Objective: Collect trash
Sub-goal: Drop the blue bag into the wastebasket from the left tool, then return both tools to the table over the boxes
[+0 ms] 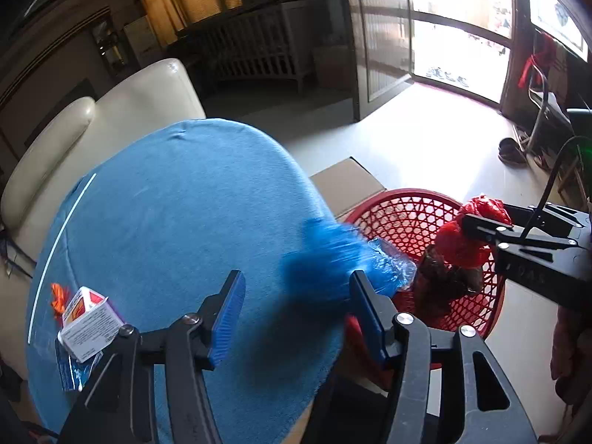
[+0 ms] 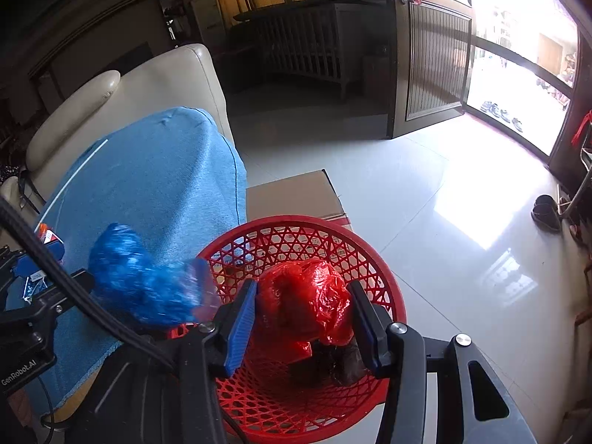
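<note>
Over the blue-clothed table (image 1: 166, 222), far left, a small carton (image 1: 90, 323) and an orange scrap (image 1: 59, 296) lie uncollected; left gripper (image 1: 296, 318) hangs with fingers apart and empty, the blurred blue plastic wad (image 1: 333, 259) loose beyond its tips near the table edge (seemingly mid-drop); judged step is dropping trash into the red basket (image 2: 355, 255); best to let the wad clear the rim before pulling away; right gripper (image 2: 301, 318) sits over the basket, the red bag (image 2: 307, 296) between half-open fingers; I cannot tell whether the pads grip it; open wider and lift straight so the film doesn't snag.
</note>
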A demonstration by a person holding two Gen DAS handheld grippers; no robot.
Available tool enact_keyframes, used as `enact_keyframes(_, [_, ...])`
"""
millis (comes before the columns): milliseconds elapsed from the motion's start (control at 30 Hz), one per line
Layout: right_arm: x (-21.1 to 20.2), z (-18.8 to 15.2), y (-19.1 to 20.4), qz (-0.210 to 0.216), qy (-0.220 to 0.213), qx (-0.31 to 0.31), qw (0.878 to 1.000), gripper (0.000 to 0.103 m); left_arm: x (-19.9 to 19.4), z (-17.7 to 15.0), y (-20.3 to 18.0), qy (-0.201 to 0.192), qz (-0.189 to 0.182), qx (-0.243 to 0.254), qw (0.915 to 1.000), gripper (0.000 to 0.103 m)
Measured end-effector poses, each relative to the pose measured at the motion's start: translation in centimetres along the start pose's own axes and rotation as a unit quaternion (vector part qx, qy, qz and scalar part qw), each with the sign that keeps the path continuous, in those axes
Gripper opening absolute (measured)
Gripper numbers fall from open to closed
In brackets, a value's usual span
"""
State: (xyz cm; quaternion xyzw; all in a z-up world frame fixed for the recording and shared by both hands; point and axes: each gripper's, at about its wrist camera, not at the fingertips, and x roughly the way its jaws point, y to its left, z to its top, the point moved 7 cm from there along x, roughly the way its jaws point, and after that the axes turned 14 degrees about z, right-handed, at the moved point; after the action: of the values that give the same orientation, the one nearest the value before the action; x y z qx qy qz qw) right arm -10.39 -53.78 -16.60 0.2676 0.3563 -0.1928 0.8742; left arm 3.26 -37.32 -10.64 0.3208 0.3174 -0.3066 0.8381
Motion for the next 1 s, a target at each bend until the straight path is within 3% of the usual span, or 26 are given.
enact_keyframes(300, [-0.8, 0.8, 0.6, 0.018, -0.019, 0.005, 1.000, 0.059, -0.1, -3.4, 5.6, 0.012, 0.036, -0.044, 0.9983, 0.061])
enact_keyframes(533, [0.0, 1.1, 2.8, 0.040, -0.018, -0.007, 0.999, 0.059, 0.0, -9.2, 10.7, 0.053, 0.083, -0.085, 0.9915, 0.063])
enact_keyframes(800, [2.1, 0.9, 9.1, 0.086, 0.007, -0.054, 0.995, 0.059, -0.3, -15.5, 18.7, 0.096, 0.134, -0.177, 0.9704, 0.063])
enact_keyframes(1000, [3.0, 0.5, 15.3, 0.128, 0.025, -0.108, 0.986, 0.059, -0.1, -18.3, 25.6, 0.114, 0.169, -0.243, 0.9484, 0.064])
